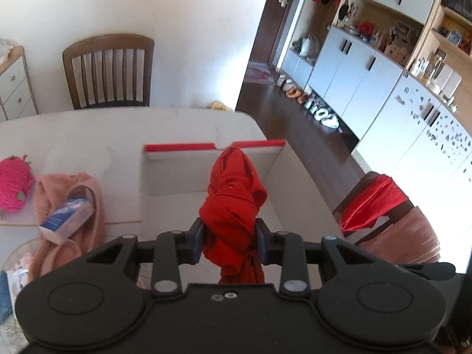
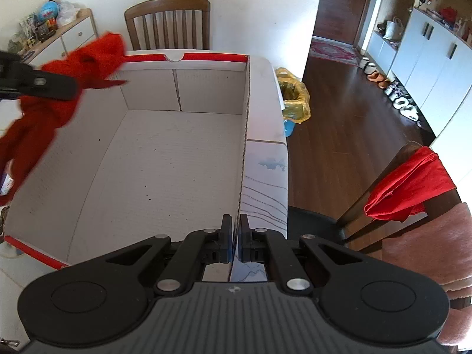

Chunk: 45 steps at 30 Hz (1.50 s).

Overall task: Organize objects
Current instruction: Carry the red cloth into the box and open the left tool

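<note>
We carry one red cloth bunched up in the left gripper, whose jaws are clamped on its middle so the loose ends hang below and nothing trails. The cloth hangs over the left side of the open box, which suggests to us that it is meant to go inside. The right gripper has its jaws together, pinched on the box's right wall near the front corner; we judge this grip is there to keep the light cardboard from sliding on the bench while things are dropped in. The box floor looks bare apart from some dark specks, so we think the sorting has barely begun.

Counting what waits on the bench to the left of the box: one pink cloth, one blue-and-white packet lying on it, and one pink knitted fruit. Two wooden chairs show, one behind the bench and one at the right with a second red cloth draped over its back.
</note>
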Motion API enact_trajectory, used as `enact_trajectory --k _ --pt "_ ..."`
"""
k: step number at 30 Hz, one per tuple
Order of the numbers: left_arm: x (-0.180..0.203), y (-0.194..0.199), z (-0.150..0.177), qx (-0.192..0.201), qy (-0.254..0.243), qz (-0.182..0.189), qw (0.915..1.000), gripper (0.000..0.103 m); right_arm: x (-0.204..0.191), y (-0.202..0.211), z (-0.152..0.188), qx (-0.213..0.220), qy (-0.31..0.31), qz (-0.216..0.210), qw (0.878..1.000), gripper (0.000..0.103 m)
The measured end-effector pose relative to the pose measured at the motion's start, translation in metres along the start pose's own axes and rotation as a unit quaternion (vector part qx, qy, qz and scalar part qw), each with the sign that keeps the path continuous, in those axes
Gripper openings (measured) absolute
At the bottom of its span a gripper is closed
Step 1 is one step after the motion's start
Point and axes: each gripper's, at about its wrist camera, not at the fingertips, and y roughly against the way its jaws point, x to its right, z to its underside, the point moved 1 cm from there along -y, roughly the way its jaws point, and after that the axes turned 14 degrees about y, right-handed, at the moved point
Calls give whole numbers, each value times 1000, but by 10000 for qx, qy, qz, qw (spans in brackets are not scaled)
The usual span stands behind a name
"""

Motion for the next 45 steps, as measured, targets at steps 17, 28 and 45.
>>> enact_trajectory --k 17,28,45 --pt "13 -90 34 -1002 -289 -823 9911 32 1 2 4 -19 153 -160 9998 3" --pt "5 -113 36 -1566 -339 -1030 9817 38 2 2 4 -27 156 -252 9996 3" --pt "7 -49 21 -831 -106 -694 9941 54 8 -1 5 -22 212 -371 9991 3"
